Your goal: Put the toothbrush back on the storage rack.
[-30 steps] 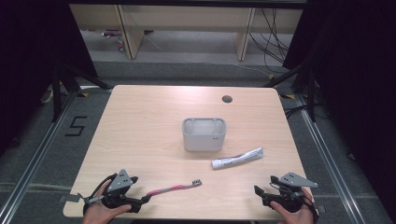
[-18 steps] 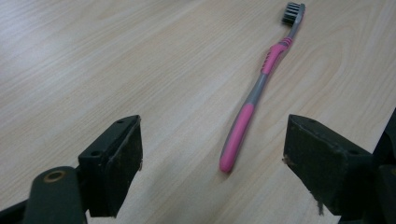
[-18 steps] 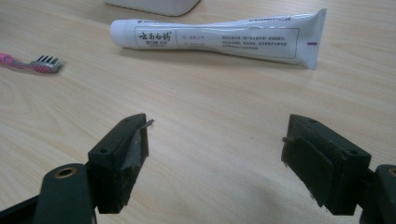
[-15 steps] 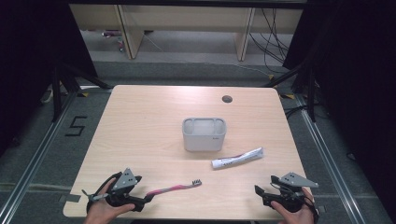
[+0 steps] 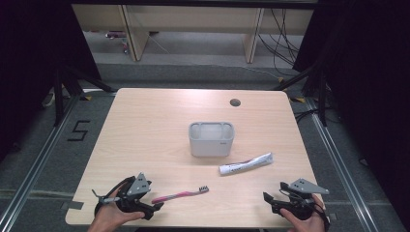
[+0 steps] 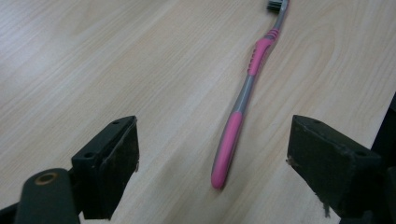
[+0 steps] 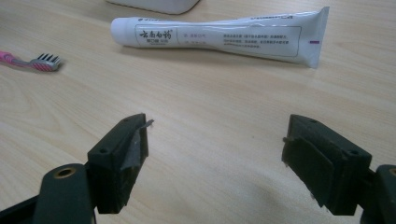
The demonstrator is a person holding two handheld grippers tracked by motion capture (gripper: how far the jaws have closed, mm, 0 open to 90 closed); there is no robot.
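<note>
The left gripper (image 5: 157,207) sits low at the bottom left of the high view, jaws spread wide, and the pink toothbrush (image 5: 180,195) lies just ahead of it on the table (image 5: 145,125). In the left gripper view the toothbrush (image 6: 243,100) runs up the middle of the frame between the two open jaws, handle end nearest the camera, bristle head at the top edge. This looks like the approach step of a pick-up: nothing is gripped yet. The next move likely calls for easing forward and down so the jaws straddle the handle, then closing across its narrow width. In the high view its long axis runs nearly left to right, tilted a little upward, with the head pointing toward the right of the frame. The right gripper (image 5: 267,198) waits at the bottom right, jaws also wide and empty, and in its own view the toothpaste tube (image 7: 219,35) lies crosswise ahead, cap toward the left. A grey holder (image 5: 211,139) stands at mid-table, above both.
</note>
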